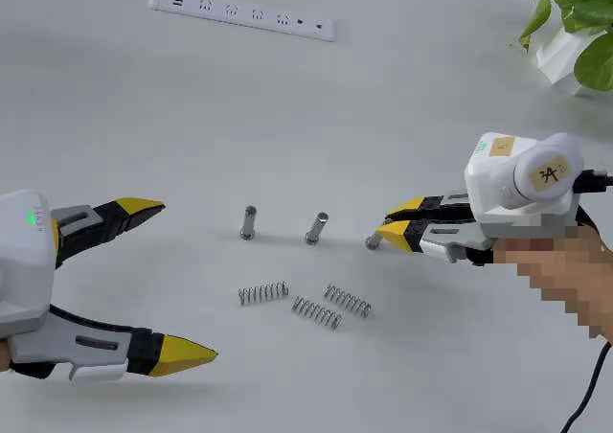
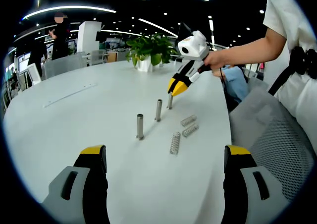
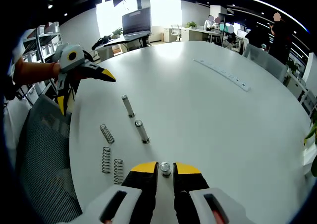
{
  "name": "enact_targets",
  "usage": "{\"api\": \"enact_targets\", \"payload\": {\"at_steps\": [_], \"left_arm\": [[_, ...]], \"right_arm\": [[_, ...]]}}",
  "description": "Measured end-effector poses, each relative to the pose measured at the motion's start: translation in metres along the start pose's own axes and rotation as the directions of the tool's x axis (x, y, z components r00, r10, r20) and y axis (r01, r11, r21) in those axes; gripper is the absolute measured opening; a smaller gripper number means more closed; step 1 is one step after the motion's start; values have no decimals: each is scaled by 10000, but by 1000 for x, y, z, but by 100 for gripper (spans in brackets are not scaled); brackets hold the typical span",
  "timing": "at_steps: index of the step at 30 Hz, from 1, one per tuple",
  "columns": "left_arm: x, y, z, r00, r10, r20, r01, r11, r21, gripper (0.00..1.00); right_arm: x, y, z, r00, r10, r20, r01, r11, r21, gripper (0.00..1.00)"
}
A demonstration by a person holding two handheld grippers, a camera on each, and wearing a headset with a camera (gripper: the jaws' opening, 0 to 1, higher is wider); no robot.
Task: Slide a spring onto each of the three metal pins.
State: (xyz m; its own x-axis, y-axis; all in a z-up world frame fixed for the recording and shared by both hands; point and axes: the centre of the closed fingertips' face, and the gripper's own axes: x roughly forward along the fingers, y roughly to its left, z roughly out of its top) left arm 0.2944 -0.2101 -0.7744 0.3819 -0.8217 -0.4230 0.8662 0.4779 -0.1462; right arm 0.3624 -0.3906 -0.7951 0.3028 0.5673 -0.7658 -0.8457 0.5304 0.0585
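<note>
Now I'm pinching the short silver metal pin (image 3: 165, 167), bottom centre, with my yellow-tipped right gripper (image 3: 165, 172); my left gripper (image 1: 184, 280), lower left, is hanging with jaws spread wide.

White round bench (image 1: 402, 107); power strip (image 1: 241, 12) at far edge, potted plant (image 1: 573, 26) at corner. Grey mesh chair (image 2: 277, 144) alongside. Open office, dark ceiling, strip lights (image 2: 64, 9), bright window (image 3: 111, 13).

The left tongs (image 1: 189, 279) are held low at the left, jaws spread wide. The right tongs (image 3: 166, 171) are held by a hand (image 2: 214, 60) on an outstretched arm, jaws drawn close about a pin (image 1: 374, 242); whether it is gripped cannot be told.
</note>
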Motion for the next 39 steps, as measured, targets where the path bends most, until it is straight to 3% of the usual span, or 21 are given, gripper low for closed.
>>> {"api": "enact_targets", "payload": {"at_steps": [7,24,39], "left_arm": [[1,-1,1,10000,-29,-9,29,10000,28,98],[1,-2,3,9999,-92,-95,93,9999,116,98],[-3,-5,3,9998,-50,-208,55,9998,215,98]], "right_arm": [[-1,0,1,10000,14,42,-14,10000,30,12],[-14,-2,-5,9998,-24,192,22,9999,110,32],[-31,10,-11,9967,93,802,-102,9999,103,53]]}}
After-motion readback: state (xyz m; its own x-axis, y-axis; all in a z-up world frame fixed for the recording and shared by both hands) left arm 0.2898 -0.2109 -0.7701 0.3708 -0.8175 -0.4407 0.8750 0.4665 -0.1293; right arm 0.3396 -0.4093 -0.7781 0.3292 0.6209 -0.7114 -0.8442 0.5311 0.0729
